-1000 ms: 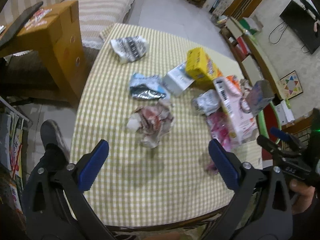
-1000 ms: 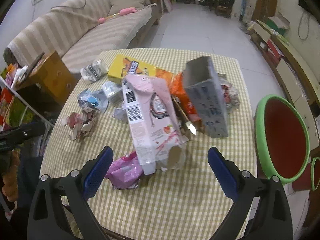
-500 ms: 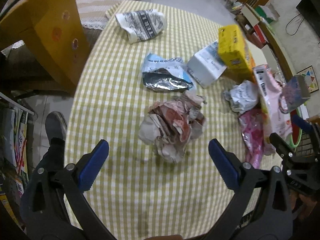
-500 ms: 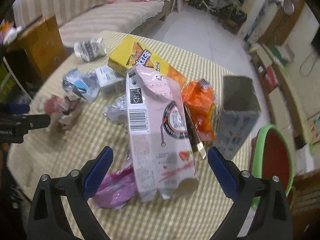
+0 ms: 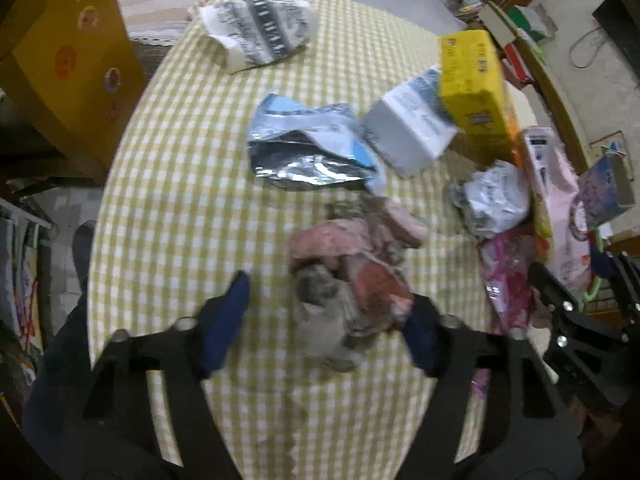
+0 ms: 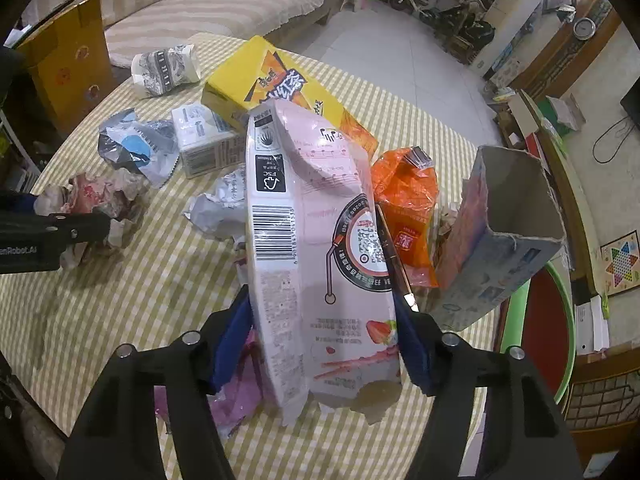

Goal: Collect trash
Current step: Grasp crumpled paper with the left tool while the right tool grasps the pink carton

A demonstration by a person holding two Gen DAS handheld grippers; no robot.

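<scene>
Striped sofa (image 6: 208, 8) at back, pale tiled floor (image 6: 396, 56), wooden cabinet (image 6: 576, 52) along right wall, checked-cloth desk (image 6: 132, 300), brown cardboard box (image 6: 68, 68) left.

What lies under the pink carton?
A crumpled pink wrapper pokes out beneath the pink carton at its lower left, on the tablecloth. Anything else beneath is hidden.

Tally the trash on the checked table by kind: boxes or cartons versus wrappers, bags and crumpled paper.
Boxes or cartons: 4 (yellow box, pink carton, grey-blue carton, small white box)
Wrappers, bags, crumpled paper: 6
Total: 10
</scene>
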